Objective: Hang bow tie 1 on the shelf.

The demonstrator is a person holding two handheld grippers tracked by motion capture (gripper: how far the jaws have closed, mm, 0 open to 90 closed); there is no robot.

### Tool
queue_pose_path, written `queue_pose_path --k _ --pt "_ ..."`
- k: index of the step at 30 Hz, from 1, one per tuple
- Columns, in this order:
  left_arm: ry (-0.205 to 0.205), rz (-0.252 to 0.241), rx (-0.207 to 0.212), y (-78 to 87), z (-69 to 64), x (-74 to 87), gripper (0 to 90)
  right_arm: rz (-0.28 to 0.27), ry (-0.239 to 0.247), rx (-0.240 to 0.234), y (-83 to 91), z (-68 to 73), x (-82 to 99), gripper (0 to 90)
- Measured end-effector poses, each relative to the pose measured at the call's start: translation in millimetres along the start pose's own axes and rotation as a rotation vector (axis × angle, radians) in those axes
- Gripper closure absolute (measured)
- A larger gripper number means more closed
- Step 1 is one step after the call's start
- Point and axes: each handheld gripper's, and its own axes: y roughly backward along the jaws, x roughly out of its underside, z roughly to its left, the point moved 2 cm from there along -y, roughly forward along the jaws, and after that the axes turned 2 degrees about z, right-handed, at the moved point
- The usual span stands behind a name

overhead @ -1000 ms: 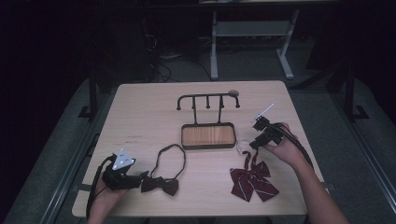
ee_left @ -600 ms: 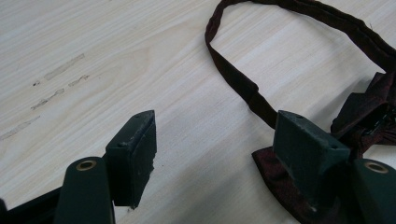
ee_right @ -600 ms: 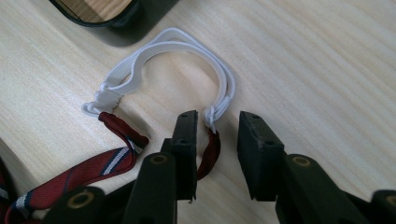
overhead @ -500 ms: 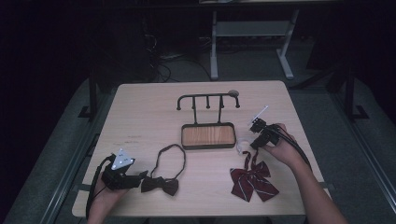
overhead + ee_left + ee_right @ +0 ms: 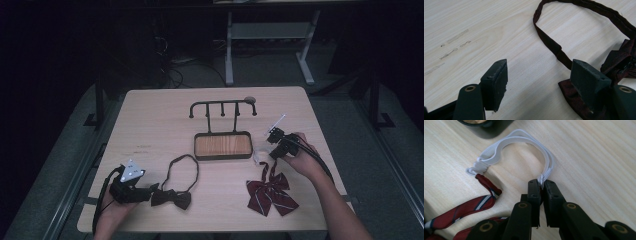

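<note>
On the right side of the desk [image 5: 150, 125], the right gripper [image 5: 542, 184] has just been closing, and its jaws are now pressed together on the white elastic loop [image 5: 519, 138] of the striped red bow tie [image 5: 271, 194]. The pinch sits at the near end of the loop, where the two strands run together. From there the loop curves away over the wood to a knot, and the red fabric with its white and dark stripes starts at that knot. In the high view the bow tie lies flat near the desk's front edge, just in front of the right gripper [image 5: 272, 142]. The wooden tray with a black hook rack [image 5: 223, 145] stands at the middle of the desk, close to the loop's far side.

At the front left, the left gripper [image 5: 539, 75] rests low over the desk with its jaws spread wide and nothing between the pads. The dark bow tie [image 5: 619, 60] lies beside its right jaw, its neck strap arching away across the wood.
</note>
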Motion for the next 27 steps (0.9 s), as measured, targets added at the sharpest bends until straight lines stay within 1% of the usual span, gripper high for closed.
queue_pose_path --k 6,8,9,11,12,14,18,19,24,25,26,27 --pt "0.006 -0.005 0.001 0.1 -0.2 0.0 30.7 -0.027 -0.017 -0.024 8.3 -0.4 2.4 84.6" --pt "0.011 -0.003 0.001 -0.7 0.1 0.5 30.7 -0.043 -0.027 -0.046 13.3 -0.3 3.9 84.9" --pt "0.011 -0.003 0.001 -0.7 0.1 0.5 30.7 -0.043 -0.027 -0.046 13.3 -0.3 3.9 84.9" --pt "0.013 -0.004 0.001 -0.5 0.9 0.6 30.7 -0.063 -0.032 -0.070 19.3 -0.2 6.1 85.1" --pt "0.013 -0.003 0.000 -0.5 1.3 0.7 30.7 -0.063 -0.032 -0.070 19.3 -0.2 6.1 85.1" --pt "0.016 -0.004 -0.001 -0.4 1.3 0.9 30.7 -0.085 -0.042 -0.094 25.2 -0.3 8.3 85.2" --pt "0.018 -0.005 -0.001 0.1 1.5 1.1 30.7 -0.100 -0.043 -0.096 34.2 0.1 10.2 85.4" --pt "0.018 -0.005 -0.001 0.1 1.5 1.1 30.7 -0.100 -0.043 -0.096 34.2 0.1 10.2 85.4" --pt "0.018 -0.006 -0.001 0.6 0.6 1.0 30.7 -0.118 -0.020 -0.086 48.2 5.4 9.7 85.6" --pt "0.018 -0.006 -0.001 0.6 0.6 1.0 30.7 -0.118 -0.020 -0.086 48.2 5.4 9.7 85.6" --pt "0.017 -0.005 -0.001 0.6 0.6 1.1 30.7 -0.129 -0.017 -0.092 53.8 7.0 9.9 85.7" --pt "0.017 -0.005 -0.001 0.6 0.6 1.1 30.7 -0.132 -0.015 -0.093 55.4 7.4 10.1 85.7"
